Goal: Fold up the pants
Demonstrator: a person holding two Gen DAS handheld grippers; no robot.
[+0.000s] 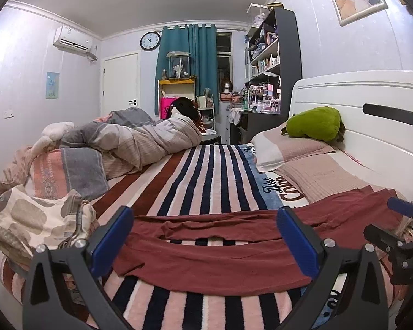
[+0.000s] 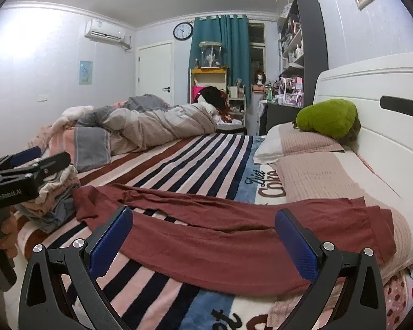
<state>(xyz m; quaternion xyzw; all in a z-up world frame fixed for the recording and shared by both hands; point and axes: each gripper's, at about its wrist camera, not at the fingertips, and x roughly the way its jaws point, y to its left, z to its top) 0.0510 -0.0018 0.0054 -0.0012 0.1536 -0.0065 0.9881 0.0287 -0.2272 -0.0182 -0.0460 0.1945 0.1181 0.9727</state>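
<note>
1. Right now I see the maroon pants point(image 1: 206, 258) spread flat across the striped blanket point(image 1: 201, 176) at the near edge of the bed, legs side by side with a thin gap of blanket showing between them.
2. Waist end runs right, up onto the pink pillow point(image 2: 316, 176) by the white headboard point(image 2: 385, 126); leg ends point left toward the pile of folded clothes point(image 2: 55, 198).
3. My left gripper point(image 1: 205, 236) is spread wide, blue pads point(image 1: 110, 239) either side of the pants, nothing between them. It hovers over the leg section, not touching the cloth as far as I can tell.
4. My right gripper point(image 2: 203, 239) is likewise released, empty, above the middle of the pants.
5. Right view also catches the left gripper at the frame's left edge, a hand point(image 2: 5, 236) on its handle, sitting in front of the clothes pile.
6. Green plush toy point(image 1: 314, 123) sits on the far pillow against the headboard; rumpled duvet point(image 1: 140, 140) lies at the far left of the bed, well apart from the pants.
</note>
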